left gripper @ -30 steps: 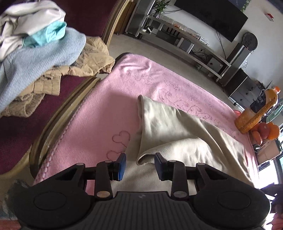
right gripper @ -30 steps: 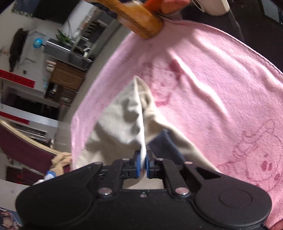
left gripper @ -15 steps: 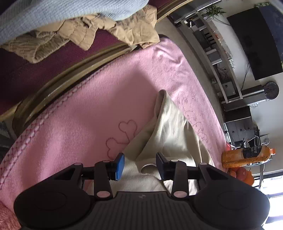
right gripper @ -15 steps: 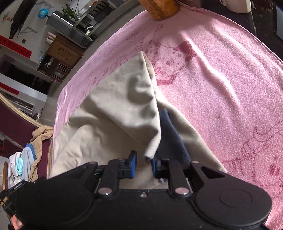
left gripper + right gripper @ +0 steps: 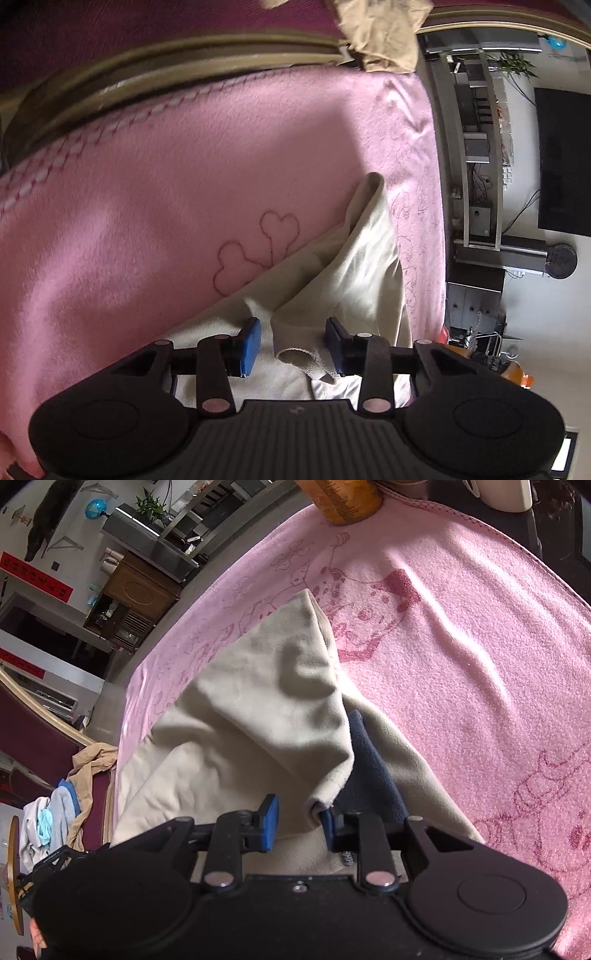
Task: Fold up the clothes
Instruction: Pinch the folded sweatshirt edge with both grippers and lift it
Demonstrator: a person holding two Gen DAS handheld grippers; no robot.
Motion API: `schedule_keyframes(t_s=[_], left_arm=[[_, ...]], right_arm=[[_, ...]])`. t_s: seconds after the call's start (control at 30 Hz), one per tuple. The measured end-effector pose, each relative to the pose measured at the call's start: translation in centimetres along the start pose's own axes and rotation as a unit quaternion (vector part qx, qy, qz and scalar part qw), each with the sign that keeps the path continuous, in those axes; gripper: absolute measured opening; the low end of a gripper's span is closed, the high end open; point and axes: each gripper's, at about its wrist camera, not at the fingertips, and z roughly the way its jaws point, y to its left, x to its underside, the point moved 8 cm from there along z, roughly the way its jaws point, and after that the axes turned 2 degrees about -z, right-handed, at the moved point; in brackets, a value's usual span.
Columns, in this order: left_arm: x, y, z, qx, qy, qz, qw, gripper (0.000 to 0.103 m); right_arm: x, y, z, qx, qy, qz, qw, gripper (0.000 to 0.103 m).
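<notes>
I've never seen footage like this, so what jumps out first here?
A beige garment lies half folded in the middle of a pink blanket. The right gripper, at the bottom of its view, is opening around a folded edge, and the left gripper straddles another edge without pinching it.

place: home living room | signs: wall television (image 5: 563,158), media shelf (image 5: 476,147), maroon sofa (image 5: 147,33)

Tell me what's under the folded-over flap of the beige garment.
Under the beige garment's flap, a dark navy layer shows at the edge, over the pink blanket. How far it continues beneath is covered.
</notes>
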Motion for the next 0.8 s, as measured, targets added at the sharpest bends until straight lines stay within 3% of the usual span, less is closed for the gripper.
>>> schedule_keyframes(t_s=[0.2, 0.37, 0.47, 0.53, 0.57, 0.67, 0.73, 0.8], left_arm=[[0.0, -0.3, -0.8, 0.007, -0.027, 0.017, 0.9995, 0.008], [0.6, -1.4, -1.3, -0.015, -0.050, 0.080, 0.9954, 0.004], [1.2, -2.5, -1.9, -0.030, -0.070, 0.135, 0.9878, 0.004], [1.5, -3.9, -2.4, -0.038, -0.095, 0.191, 0.9763, 0.003], [1.6, -4.7, -2.6, -0.042, -0.109, 0.223, 0.9679, 0.003], [2.4, -7.6, -4.0, -0.038, -0.148, 0.310, 0.9384, 0.003], [3.3, -9.4, -5.9, -0.021, -0.175, 0.353, 0.9188, 0.003], [4.4, -10.3, -7.8, -0.001, -0.189, 0.381, 0.9049, 0.003]], right_arm=[[0.0, 0.1, -0.1, -0.001, -0.002, 0.000, 1.000, 0.025], [-0.2, -0.4, -0.4, -0.010, -0.004, 0.023, 1.000, 0.026], [-0.5, -1.4, -0.8, -0.027, -0.013, 0.063, 0.998, 0.028], [-0.9, -1.7, -1.2, -0.033, -0.028, 0.075, 0.996, 0.022], [-1.3, -1.4, -1.6, -0.031, -0.042, 0.066, 0.996, 0.006], [-2.3, -0.7, -2.6, -0.026, -0.081, 0.038, 0.996, 0.006], [-3.1, 0.5, -4.2, -0.066, -0.119, 0.025, 0.990, 0.006], [-3.5, 1.6, -6.0, -0.111, -0.145, 0.017, 0.983, 0.006]])
